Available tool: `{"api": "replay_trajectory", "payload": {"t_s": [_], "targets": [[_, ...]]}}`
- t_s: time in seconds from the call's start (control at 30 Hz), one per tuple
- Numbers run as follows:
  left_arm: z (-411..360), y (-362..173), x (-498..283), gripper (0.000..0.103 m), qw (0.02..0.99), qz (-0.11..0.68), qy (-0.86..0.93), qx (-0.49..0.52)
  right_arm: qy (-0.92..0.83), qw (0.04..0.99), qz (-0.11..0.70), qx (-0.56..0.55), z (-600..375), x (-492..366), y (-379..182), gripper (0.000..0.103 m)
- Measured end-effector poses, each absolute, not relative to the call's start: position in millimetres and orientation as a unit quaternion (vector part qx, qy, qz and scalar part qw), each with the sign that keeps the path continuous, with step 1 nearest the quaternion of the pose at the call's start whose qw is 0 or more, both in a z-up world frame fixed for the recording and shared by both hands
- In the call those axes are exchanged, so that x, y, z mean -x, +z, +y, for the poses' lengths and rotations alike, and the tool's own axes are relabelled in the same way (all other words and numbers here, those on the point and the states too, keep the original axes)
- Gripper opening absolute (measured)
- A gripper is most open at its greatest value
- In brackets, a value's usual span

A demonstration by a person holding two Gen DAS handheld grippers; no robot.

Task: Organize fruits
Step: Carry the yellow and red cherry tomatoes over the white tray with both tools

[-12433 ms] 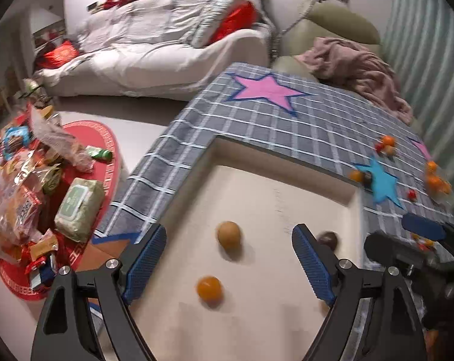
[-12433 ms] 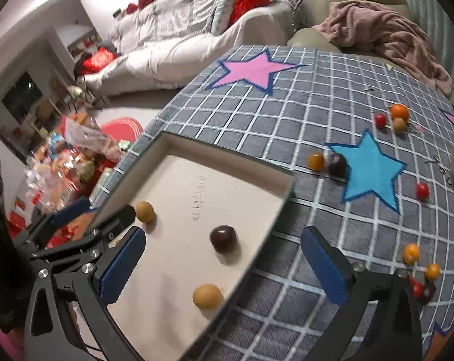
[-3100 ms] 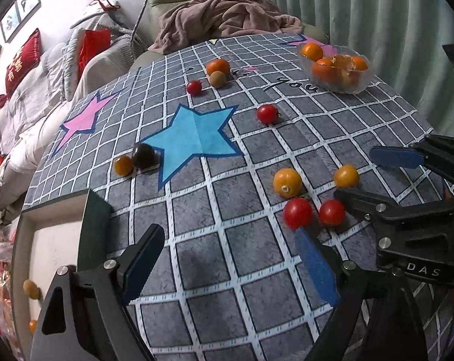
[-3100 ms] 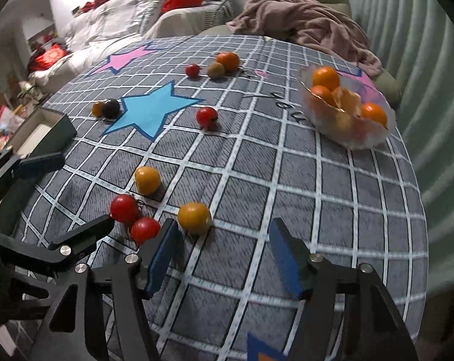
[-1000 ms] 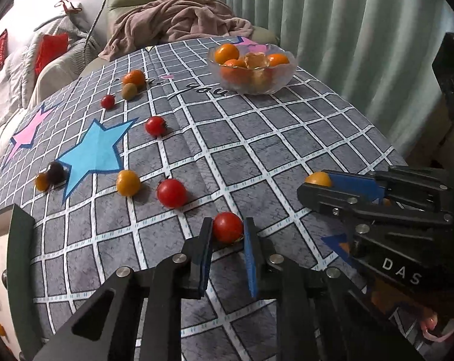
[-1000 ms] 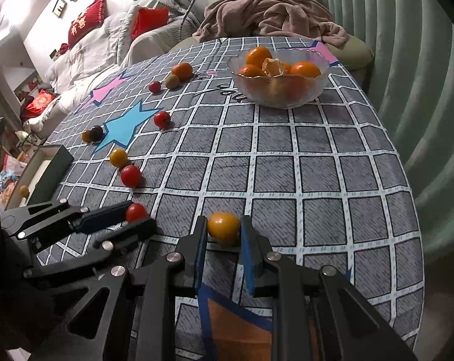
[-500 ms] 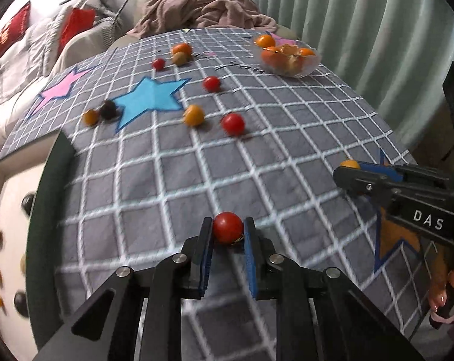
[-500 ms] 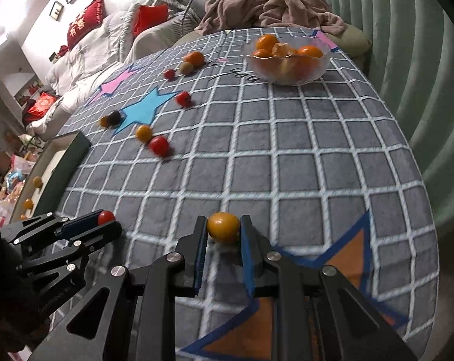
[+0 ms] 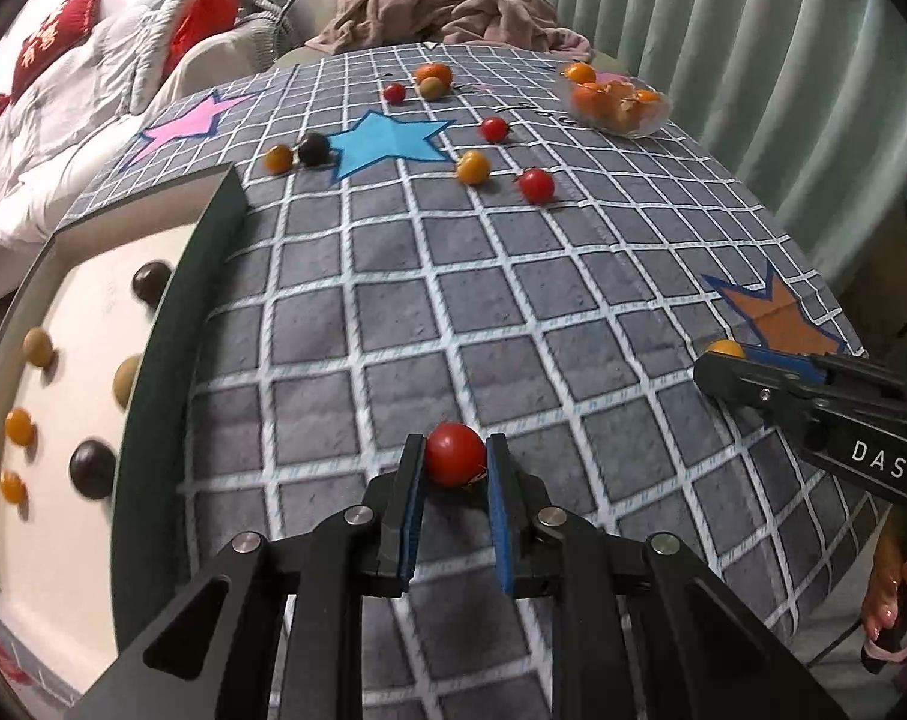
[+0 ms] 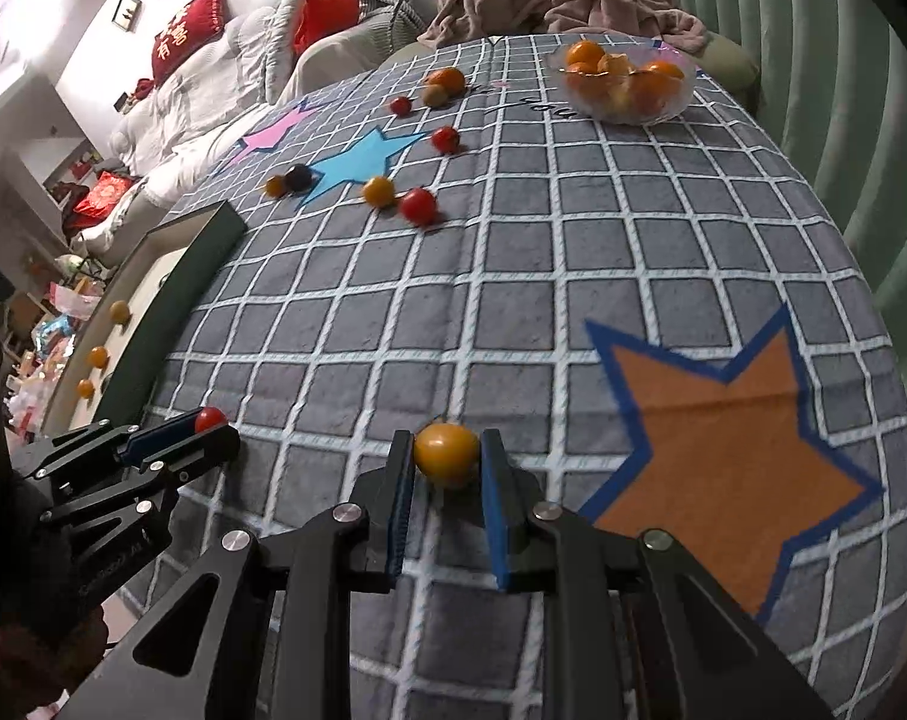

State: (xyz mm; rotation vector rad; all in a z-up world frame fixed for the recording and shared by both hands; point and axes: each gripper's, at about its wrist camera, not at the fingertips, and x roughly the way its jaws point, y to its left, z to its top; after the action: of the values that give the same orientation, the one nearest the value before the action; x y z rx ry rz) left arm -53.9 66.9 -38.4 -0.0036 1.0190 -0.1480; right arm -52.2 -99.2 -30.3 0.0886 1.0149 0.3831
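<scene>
The left gripper (image 9: 454, 463) clamps a red tomato (image 9: 455, 454) above the checked cloth (image 9: 513, 312), beside the box (image 9: 171, 324) — the right gripper (image 10: 445, 457) pinches a yellow tomato (image 10: 446, 453) near the orange star (image 10: 729, 438).

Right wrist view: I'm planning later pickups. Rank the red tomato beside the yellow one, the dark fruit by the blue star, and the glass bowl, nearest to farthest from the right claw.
1. Red tomato, mid-table.
2. Dark fruit, farther left.
3. Glass bowl, far right edge.

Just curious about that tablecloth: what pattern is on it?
The tablecloth is grey with a white grid and coloured stars, seen best in the right wrist view.
</scene>
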Motion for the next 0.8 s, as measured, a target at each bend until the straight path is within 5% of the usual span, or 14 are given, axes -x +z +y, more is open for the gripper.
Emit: {"api": "replay_trajectory", "payload": {"t_s": [0.8], "targets": [[142,12,93,0.021,0.899,0.433,-0.037,0.058,0.24,0.854,0.462,0.001,-9,69,21,0.023]]}}
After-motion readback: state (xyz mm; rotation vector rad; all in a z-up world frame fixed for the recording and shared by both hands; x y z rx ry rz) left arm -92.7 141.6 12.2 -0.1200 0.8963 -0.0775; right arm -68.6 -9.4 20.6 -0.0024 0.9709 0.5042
